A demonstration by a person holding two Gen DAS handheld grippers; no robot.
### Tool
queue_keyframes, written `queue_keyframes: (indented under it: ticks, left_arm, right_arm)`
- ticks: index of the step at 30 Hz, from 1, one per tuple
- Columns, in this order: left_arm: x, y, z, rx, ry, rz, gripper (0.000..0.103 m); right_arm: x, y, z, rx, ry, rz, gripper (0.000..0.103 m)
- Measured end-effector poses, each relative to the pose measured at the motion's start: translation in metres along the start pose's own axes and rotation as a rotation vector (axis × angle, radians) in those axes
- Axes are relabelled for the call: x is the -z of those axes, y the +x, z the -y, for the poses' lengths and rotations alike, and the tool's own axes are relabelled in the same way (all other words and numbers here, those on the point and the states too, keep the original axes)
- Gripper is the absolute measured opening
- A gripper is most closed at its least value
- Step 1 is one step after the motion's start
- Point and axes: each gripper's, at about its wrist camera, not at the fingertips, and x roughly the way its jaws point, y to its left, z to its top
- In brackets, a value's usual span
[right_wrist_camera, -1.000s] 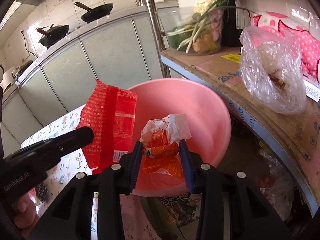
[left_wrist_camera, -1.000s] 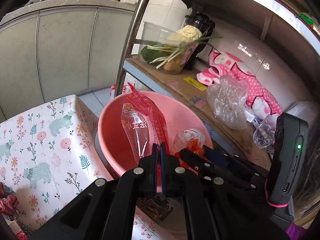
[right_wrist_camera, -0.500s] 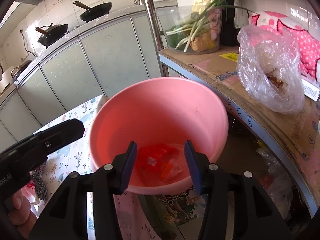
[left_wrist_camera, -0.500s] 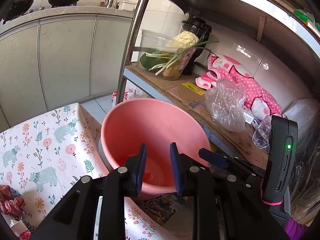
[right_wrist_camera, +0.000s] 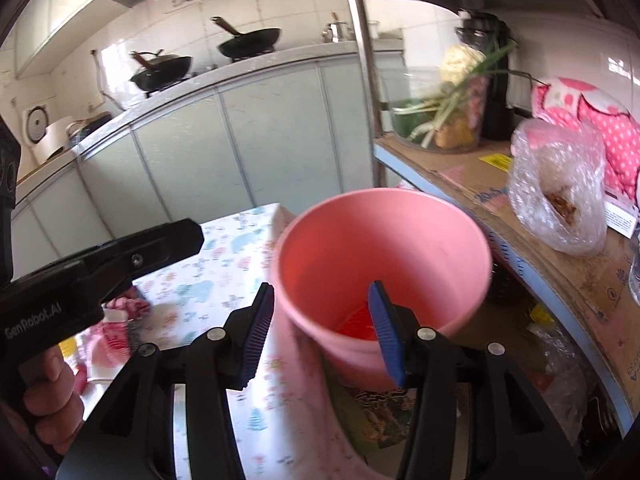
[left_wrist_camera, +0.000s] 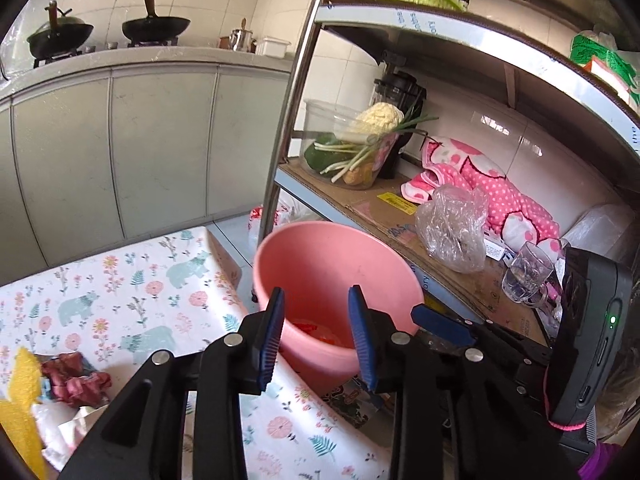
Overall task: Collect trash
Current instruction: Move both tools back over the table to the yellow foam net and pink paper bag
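Observation:
A pink plastic bucket (left_wrist_camera: 340,256) stands beside the table, below the shelf; it also shows in the right wrist view (right_wrist_camera: 384,240). Red wrappers (left_wrist_camera: 316,330) lie at its bottom, seen too in the right wrist view (right_wrist_camera: 354,326). My left gripper (left_wrist_camera: 316,336) is open and empty, held above the bucket's near rim. My right gripper (right_wrist_camera: 322,330) is open and empty, also over the near rim. More crumpled trash (left_wrist_camera: 76,380) lies on the floral tablecloth at lower left, with yellow and white pieces beside it.
A metal shelf post (left_wrist_camera: 288,120) rises just behind the bucket. The shelf holds a tub of vegetables (left_wrist_camera: 352,152), a clear plastic bag (left_wrist_camera: 452,232), a pink cloth and a glass mug (left_wrist_camera: 524,280). The floral table (left_wrist_camera: 120,292) lies left. Grey cabinets stand behind.
Both grippers let go of their wrappers, which fell into the bucket. Both grippers opened wider and drew back up and away from the bucket.

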Motion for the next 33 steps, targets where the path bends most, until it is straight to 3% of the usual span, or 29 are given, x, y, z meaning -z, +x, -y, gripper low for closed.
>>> queue_keyframes:
  ticks: [8,12,16,26,33]
  left_arm:
    - [0.01,-0.059,-0.026,-0.056,0.037,0.055,0.039]
    - [0.02,-0.09,-0.049,-0.104,0.035,0.063,0.042]
    - [0.032,-0.12,-0.079,-0.175,0.011,0.07,0.043]
    - [0.074,-0.166,-0.155,-0.34,-0.112,0.013,0.044]
    - [0.099,-0.167,-0.184,-0.375,-0.19,-0.042,0.044]
  right_arm:
    - [0.008,-0.007,-0.046,-0.12,-0.075,-0.031,0.05]
    - [0.015,-0.004,-0.069,-0.201,-0.097,-0.069,0.058]
    - [0.023,0.0,-0.095,-0.267,-0.139,-0.112,0.059]
    - [0.043,0.016,-0.138,-0.379,-0.181,-0.229,0.059]
    - [0.049,0.029,-0.156,-0.417,-0.201,-0.291,0.059]
